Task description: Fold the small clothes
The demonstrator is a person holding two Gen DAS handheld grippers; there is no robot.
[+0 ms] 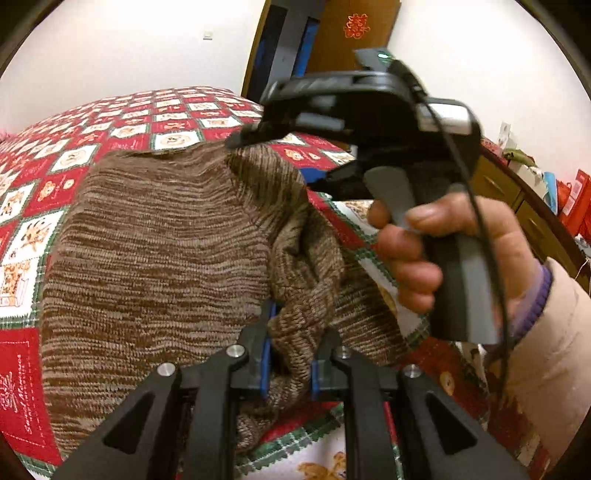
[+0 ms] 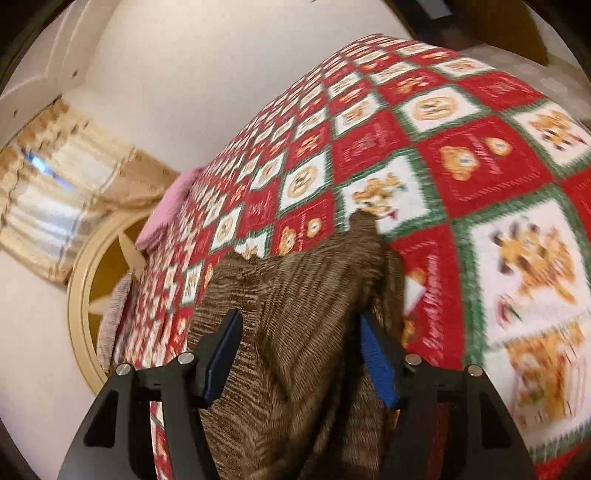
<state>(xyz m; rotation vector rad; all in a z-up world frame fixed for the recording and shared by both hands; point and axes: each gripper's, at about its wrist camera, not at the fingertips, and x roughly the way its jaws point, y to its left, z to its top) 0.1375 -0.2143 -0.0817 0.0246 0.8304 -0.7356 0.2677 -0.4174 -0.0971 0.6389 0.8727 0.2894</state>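
Observation:
A brown striped knit sweater (image 1: 155,236) lies spread on the red, white and green patchwork bedspread (image 1: 48,162). My left gripper (image 1: 290,328) is shut on a bunched fold of the sweater at its right edge. My right gripper (image 1: 273,147), held by a hand, hovers over the sweater's far right corner. In the right wrist view, blurred, the right gripper (image 2: 299,332) stands wide open with the sweater (image 2: 295,295) between and under its blue pads (image 2: 373,350). Whether it touches the knit I cannot tell.
The bedspread (image 2: 461,155) fills the bed around the sweater. A wooden cabinet (image 1: 517,206) with clutter on top stands to the right. A door (image 1: 332,33) is behind the bed. A round headboard (image 2: 96,295), a pink pillow (image 2: 173,206) and curtains (image 2: 55,192) are at the far end.

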